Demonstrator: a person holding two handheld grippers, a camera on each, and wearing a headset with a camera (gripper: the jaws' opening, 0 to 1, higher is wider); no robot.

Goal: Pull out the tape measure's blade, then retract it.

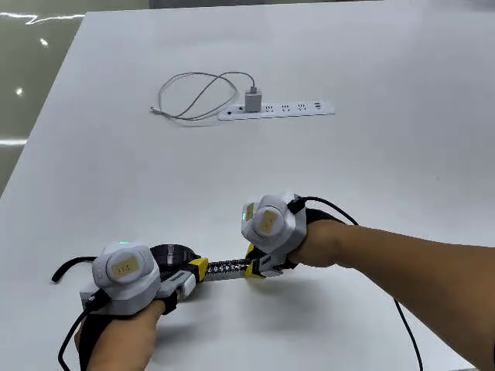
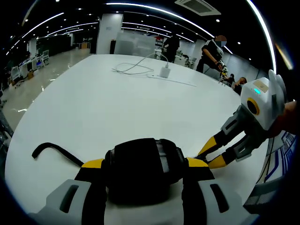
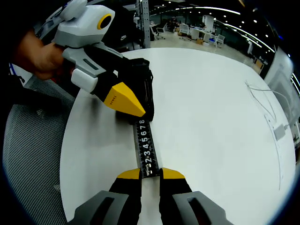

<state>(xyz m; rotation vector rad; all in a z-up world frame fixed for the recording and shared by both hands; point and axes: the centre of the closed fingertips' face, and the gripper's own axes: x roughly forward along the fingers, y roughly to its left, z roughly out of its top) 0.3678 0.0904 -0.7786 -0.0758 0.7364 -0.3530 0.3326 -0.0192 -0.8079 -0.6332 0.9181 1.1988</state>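
The tape measure lies on the white table (image 1: 348, 62), near the person's edge, between the two claws.

**Handling**
- The case (image 2: 140, 157) is judged compact, rigid and fairly heavy for its size. Its smooth shell may slip, so hold it across the two flat sides.
- The left claw (image 2: 145, 165) does so, pressed against the case from both sides.
- The blade (image 3: 144, 150) is judged thin, springy and sharp-edged, and under spring return. Take it at the tip only and let it back gradually.
- The right claw (image 3: 151, 174) pinches the blade's free end. Whether it catches the end hook is unclear, as the yellow tips cover it.

**Appearance**
- The case is black and rounded.
- The blade is dark with pale numerals. It is drawn out a short way and lies straight and flat on the table between the case and the right claw
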